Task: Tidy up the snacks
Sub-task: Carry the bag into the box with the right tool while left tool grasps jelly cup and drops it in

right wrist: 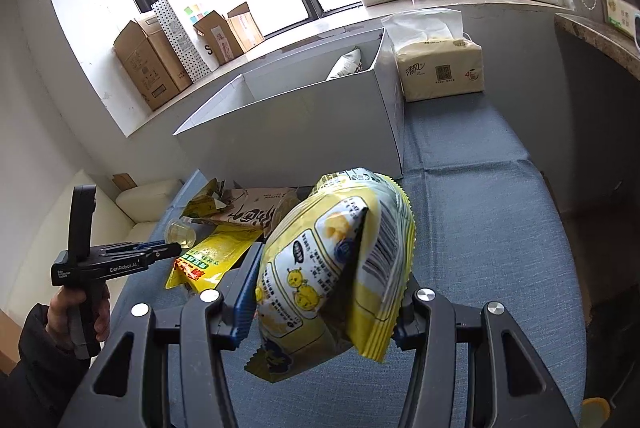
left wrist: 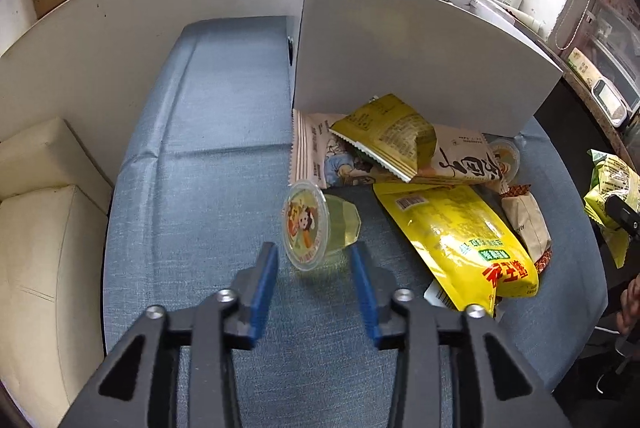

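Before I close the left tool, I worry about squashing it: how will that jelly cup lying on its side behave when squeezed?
The jelly cup lies on its side, so a nudge may roll it. Its thin clear wall looks likely to flex, and the smooth plastic could slip between the left tool and its open pads.

Blue cloth surface (left wrist: 208, 188): white box (left wrist: 420, 48), snack pile (left wrist: 420, 180), tissue pack (right wrist: 438, 68).

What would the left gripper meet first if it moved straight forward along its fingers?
Probably the small clear jelly cup with the cartoon lid, lying on its side on the blue cloth just ahead of the open left gripper. Depth is uncertain.
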### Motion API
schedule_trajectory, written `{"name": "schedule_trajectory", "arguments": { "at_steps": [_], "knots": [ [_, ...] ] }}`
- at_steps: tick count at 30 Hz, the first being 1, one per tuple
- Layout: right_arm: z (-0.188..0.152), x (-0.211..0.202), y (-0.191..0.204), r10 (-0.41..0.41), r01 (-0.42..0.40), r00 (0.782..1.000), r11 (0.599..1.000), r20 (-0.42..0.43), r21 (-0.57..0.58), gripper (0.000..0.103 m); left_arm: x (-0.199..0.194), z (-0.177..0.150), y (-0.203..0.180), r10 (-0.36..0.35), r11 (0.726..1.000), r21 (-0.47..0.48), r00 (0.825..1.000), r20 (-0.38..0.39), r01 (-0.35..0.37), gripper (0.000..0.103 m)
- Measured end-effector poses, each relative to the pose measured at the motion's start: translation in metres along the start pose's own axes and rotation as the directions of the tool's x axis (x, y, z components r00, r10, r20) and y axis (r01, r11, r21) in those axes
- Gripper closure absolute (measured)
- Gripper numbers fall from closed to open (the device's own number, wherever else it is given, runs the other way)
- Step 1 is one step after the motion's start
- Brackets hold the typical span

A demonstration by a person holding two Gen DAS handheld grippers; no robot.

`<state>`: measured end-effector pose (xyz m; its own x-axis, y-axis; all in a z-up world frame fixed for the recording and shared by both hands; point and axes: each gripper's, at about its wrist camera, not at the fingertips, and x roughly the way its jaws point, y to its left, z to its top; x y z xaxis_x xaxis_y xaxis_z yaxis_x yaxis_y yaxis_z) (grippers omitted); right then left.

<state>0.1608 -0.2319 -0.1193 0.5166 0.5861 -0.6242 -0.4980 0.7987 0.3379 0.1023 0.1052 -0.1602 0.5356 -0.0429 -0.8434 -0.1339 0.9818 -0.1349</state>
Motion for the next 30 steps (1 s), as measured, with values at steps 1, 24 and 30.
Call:
{"name": "schedule_trajectory", "arguments": {
  "at_steps": [1, 24, 30],
  "knots": [
    [0.0, 0.0, 0.0, 0.002, -0.002, 1.0, 1.0, -0.001, 0.002, 0.047, 0.001, 0.002, -0.003, 0.002, 1.0, 0.012, 1.0, 0.003, -0.002, 0.05],
    [0.013, -0.004, 0.015, 0.05, -0.05, 0.999, 0.998, 0.011, -0.03, 0.047, -0.089, 0.04, -0.026, -0.057, 0.997, 0.06, 0.974, 0.221, 0.045, 0.067],
    [0.066, -0.008, 0.043, 0.075, -0.066, 0.995, 0.99, 0.07, -0.125, 0.047, -0.125, 0.081, -0.058, -0.088, 0.989, 0.143, 0.947, 0.31, 0.045, 0.067]
  ]
}}
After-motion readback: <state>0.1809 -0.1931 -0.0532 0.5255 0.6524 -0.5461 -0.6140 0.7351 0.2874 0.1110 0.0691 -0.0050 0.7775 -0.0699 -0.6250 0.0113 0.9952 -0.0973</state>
